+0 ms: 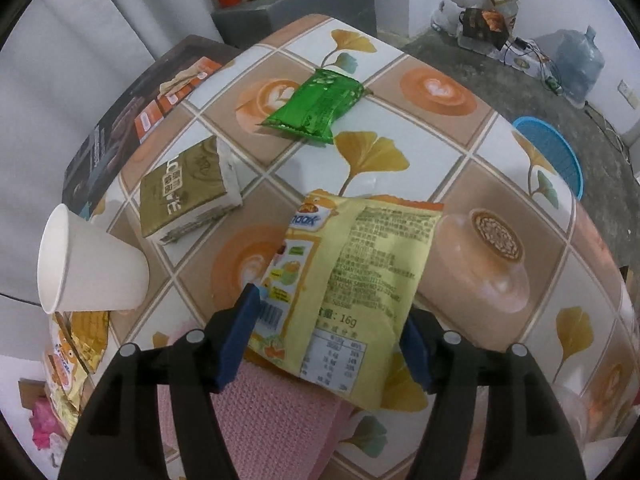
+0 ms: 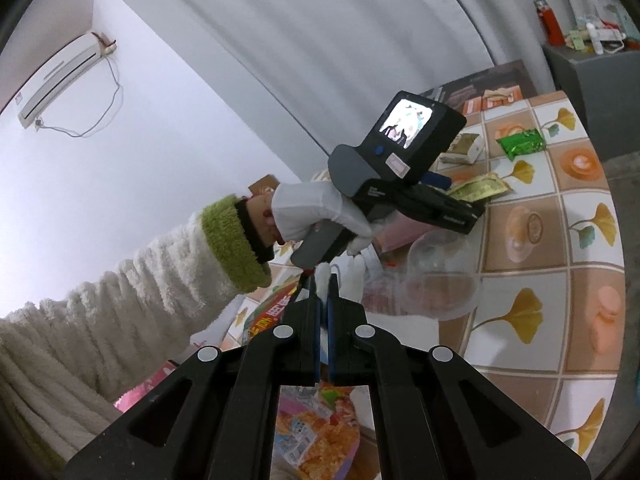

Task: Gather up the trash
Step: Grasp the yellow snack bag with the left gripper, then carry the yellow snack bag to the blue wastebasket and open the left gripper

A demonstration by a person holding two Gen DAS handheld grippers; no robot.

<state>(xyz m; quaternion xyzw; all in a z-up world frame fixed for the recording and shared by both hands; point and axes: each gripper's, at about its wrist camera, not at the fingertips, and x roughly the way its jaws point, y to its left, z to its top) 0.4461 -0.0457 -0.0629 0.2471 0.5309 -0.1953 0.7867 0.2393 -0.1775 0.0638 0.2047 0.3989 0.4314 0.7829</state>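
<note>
Where readable, yellow wrapper [image 1: 360, 264] says "16g".

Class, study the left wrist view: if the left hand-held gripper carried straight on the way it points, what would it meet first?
Most likely the yellow printed snack wrapper, which lies between the open fingers of the left hand-held gripper on the tiled-pattern tablecloth. Depth is unclear, so the gap above it cannot be judged.
</note>
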